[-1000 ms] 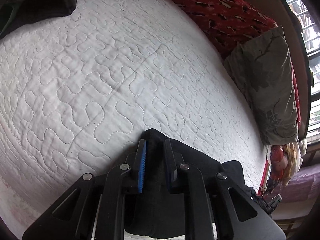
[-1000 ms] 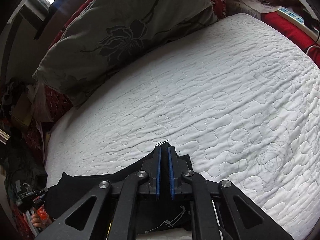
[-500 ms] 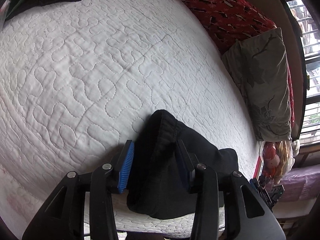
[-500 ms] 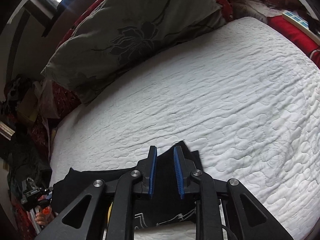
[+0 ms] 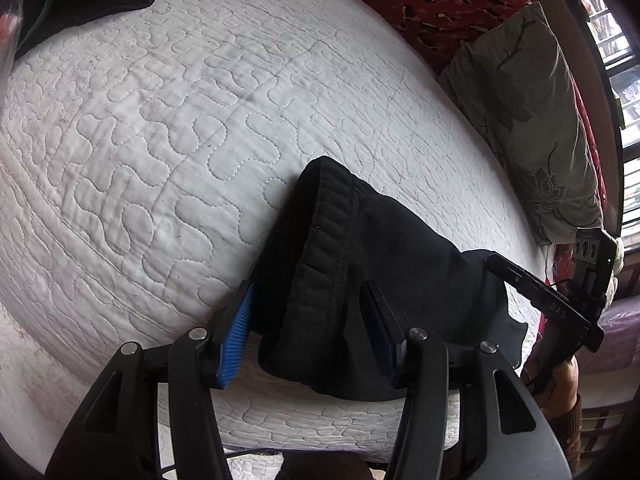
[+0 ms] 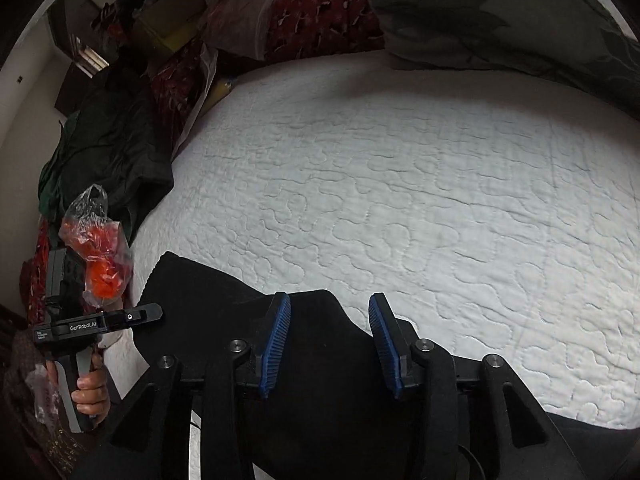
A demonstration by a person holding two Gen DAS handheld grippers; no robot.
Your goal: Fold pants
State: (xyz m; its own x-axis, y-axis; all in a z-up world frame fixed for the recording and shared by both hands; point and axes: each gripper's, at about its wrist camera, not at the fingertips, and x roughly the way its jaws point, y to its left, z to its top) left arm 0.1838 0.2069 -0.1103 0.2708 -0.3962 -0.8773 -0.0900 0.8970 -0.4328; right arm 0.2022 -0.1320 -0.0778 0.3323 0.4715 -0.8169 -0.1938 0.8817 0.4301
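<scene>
White quilt bears black pants; claws opening.

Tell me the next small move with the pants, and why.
Probably lift both grippers clear, then smooth the bundle. The left gripper and right gripper have just been opening; their pads no longer press the black pants, which lie folded on the white quilt with the ribbed waistband bunched up.
</scene>
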